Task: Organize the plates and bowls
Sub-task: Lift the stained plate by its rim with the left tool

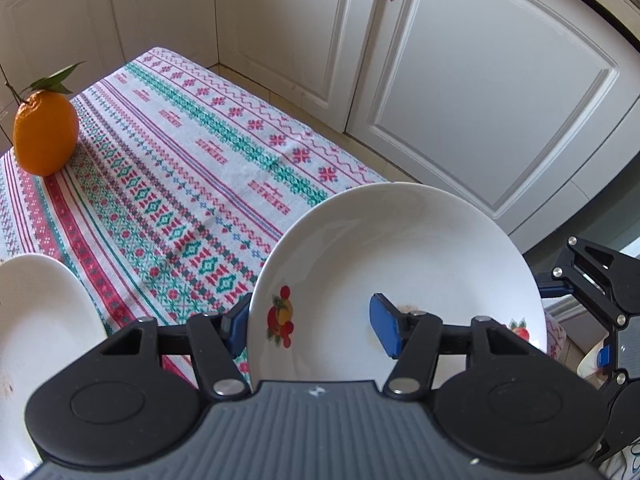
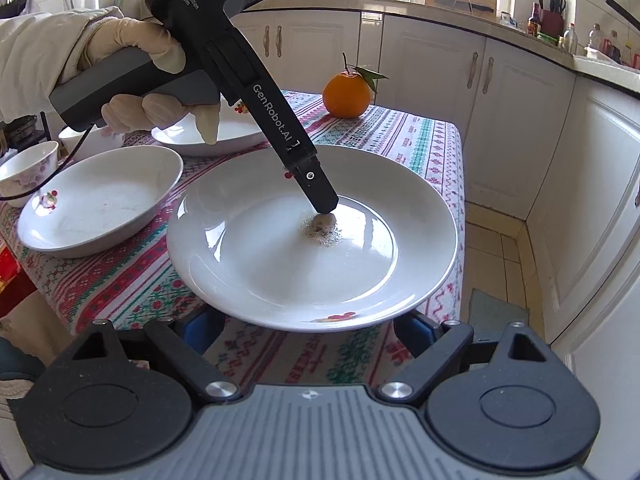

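A: L gripper point(image 1: 314, 330) is clamped on the big plate point(image 1: 396, 280), one blue pad under the rim, the other on the inner face. Plate is tilted, far edge up, hanging past the edge of the tablecloth point(image 1: 180, 184) on the cabinet side. Agree?

B: Yep. The right wrist view shows that finger pressing down near a brownish smudge point(image 2: 322, 230) in the plate's well. R gripper point(image 2: 308, 330) has its jaws spread wide, just under the near rim, and we can't see either pad touching it. So empty, imo.

A: Ok so we're mid-lift w/ one rim pinch. How do we do this well?

B: We judge the grip is off-centre, so the plate wants to swing. Keep the wrist steady, lift slow, no roll. Glazed ceramic = slippery, pads may creep.

A: Should R help?

B: Prob yes. We bring R up to catch the near rim, close only once the rim sits between the pads.

A: Where to?

B: Likely stack on the shallow plate point(image 2: 100, 204) at left or the other plate point(image 2: 224, 136) behind it. Small bowl point(image 2: 28, 168) sits far left, bowls go separately.

A: Hazards?

B: Orange point(image 2: 347, 94) sits at the far end of the table, well apart, fine. Watch the L cable point(image 2: 36, 190) draped near the bowl. We set it down flat, rims aligned, then release.
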Demonstrator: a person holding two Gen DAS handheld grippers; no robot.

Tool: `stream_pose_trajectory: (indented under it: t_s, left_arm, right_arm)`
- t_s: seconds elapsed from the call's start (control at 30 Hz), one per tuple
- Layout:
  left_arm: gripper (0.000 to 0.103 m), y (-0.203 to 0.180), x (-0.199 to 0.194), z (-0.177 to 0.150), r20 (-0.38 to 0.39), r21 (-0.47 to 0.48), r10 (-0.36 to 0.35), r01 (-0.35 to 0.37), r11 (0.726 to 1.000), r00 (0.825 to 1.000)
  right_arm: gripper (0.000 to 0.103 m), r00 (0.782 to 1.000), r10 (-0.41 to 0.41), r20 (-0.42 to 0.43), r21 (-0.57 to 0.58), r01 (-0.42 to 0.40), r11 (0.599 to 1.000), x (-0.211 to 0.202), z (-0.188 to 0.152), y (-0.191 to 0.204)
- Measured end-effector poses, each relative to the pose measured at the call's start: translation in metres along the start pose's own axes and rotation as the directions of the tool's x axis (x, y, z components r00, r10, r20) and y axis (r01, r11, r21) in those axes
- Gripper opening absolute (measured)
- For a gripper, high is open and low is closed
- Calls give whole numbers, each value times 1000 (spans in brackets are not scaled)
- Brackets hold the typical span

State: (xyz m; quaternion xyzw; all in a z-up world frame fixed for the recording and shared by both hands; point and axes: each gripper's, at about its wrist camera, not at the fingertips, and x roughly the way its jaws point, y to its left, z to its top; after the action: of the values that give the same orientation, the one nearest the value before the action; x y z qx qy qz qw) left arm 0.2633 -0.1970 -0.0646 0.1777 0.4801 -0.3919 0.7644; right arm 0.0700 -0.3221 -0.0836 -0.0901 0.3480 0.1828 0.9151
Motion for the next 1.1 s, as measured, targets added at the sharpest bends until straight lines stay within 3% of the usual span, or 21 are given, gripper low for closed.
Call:
stream_pose_trajectory:
  t_s: [0.43, 1.1]
  left_arm:
    - [60, 17, 20, 21, 16, -23, 37, -36, 999, 999]
    - [60, 32, 26, 21, 29, -60, 54, -52, 997, 998]
  right_arm:
    - [94, 1000, -8, -14, -8, 8, 1000, 28, 11, -23]
    - [94, 1000, 10, -29, 17, -9, 1000, 43, 23, -28]
